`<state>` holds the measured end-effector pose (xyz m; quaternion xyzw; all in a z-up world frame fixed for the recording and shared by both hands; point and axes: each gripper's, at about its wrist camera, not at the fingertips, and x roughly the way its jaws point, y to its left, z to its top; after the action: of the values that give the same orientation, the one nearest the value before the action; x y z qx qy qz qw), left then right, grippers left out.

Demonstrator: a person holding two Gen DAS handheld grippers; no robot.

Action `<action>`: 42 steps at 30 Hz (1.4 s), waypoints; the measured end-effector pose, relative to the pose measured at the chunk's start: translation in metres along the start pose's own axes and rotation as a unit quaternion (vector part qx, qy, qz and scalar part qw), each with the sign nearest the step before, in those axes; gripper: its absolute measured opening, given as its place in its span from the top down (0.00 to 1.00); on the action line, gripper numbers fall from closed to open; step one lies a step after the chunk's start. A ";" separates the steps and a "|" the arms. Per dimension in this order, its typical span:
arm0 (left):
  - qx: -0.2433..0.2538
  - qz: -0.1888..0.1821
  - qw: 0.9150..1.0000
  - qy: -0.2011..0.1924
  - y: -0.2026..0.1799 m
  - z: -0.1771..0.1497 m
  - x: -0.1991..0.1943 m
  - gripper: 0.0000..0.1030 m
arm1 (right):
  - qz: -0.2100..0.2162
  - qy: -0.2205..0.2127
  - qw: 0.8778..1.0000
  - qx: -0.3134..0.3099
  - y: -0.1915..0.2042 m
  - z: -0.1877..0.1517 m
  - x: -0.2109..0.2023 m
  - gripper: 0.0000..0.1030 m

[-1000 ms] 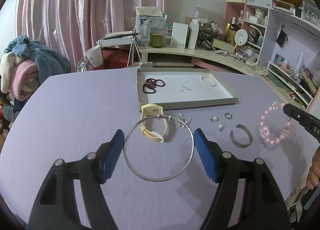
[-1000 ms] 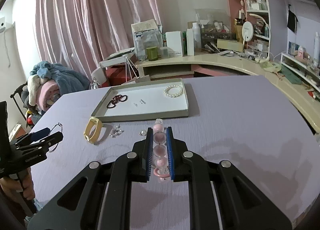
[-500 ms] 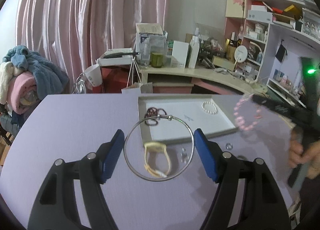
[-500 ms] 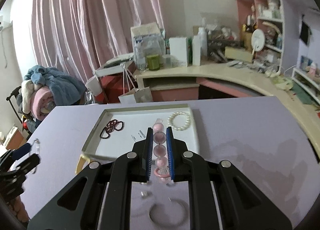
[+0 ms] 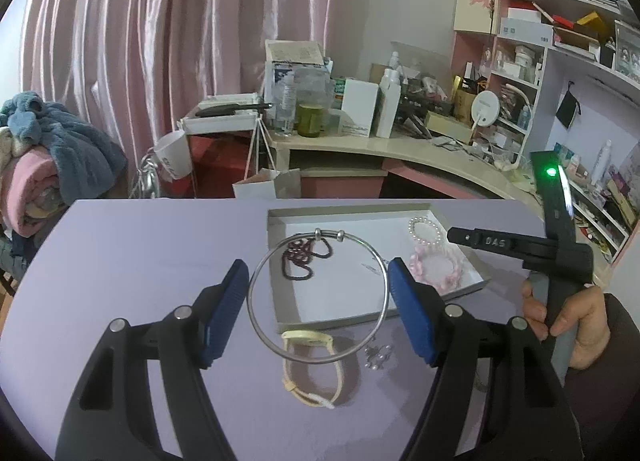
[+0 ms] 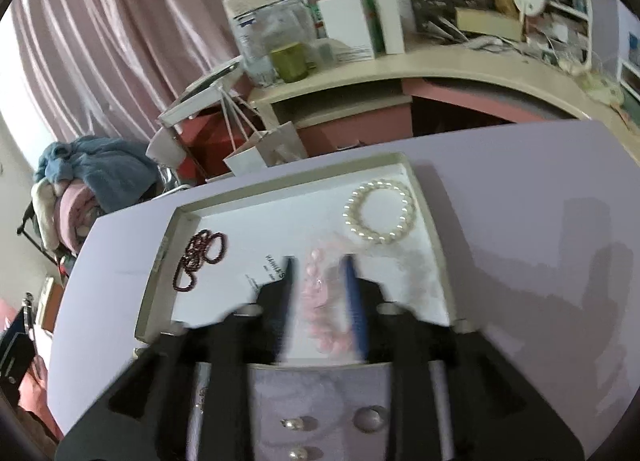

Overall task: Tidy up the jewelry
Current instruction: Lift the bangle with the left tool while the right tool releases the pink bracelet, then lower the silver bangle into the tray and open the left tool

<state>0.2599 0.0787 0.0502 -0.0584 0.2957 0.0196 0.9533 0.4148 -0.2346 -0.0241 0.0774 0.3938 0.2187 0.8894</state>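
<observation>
Tray [image 6: 444, 261] rim flanks parted right tongs [image 6: 320, 285].

My left gripper [image 5: 318, 297] held a silver bangle [image 5: 318, 295] between its blue pads above the tray [image 5: 376, 311]; a pink bracelet [image 5: 436, 269] lay inside, near the pearl one [image 5: 425, 229].

Glossy metal bangle [image 5: 318, 297], matt purple tablecloth [image 5: 140, 245], pearly bracelet [image 6: 379, 216].

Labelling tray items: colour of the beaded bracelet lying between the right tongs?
Pink bracelet, clearest in the left wrist view.
</observation>
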 end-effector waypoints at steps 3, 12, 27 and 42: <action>-0.002 -0.009 1.000 0.008 -0.003 0.001 0.012 0.31 | -0.015 -0.021 0.999 -0.019 -0.003 -0.002 -0.018 0.53; -0.003 -0.017 0.999 0.032 -0.021 0.011 0.062 0.31 | -0.020 -0.035 0.998 -0.043 -0.011 -0.001 -0.034 0.52; -0.014 -0.007 0.992 0.126 -0.060 0.025 0.177 0.31 | -0.014 -0.036 0.998 -0.053 -0.040 -0.014 -0.033 0.50; -0.046 -0.021 0.994 0.093 -0.046 0.039 0.144 0.18 | -0.008 -0.055 0.997 -0.047 -0.048 -0.024 -0.053 0.50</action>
<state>0.4036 0.0379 0.0056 -0.1096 0.3801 0.0075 0.9184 0.3817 -0.3022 -0.0201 0.0439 0.3339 0.2250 0.9143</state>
